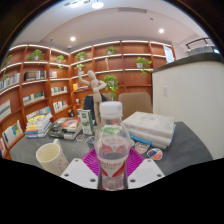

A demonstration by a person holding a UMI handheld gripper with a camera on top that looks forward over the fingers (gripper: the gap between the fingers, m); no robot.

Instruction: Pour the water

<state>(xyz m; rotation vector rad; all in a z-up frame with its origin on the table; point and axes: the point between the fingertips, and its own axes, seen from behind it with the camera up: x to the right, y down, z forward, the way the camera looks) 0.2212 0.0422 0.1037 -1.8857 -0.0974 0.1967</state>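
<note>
Gripper (112, 170) closed on clear water bottle (112, 143), held upright above table (180, 150). Cup (50, 156) left of bottle, near. Likely carry step; next: move over cup, tilt.

Room — wooden bookshelves (45, 85) are lined along the walls, recessed ceiling lights (72, 39) are lit, grey table (190, 150) — cluttered.

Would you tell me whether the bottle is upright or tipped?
Upright: the bottle stands vertical between the gripper fingers, cap on top, not tilted toward the cup.
</note>
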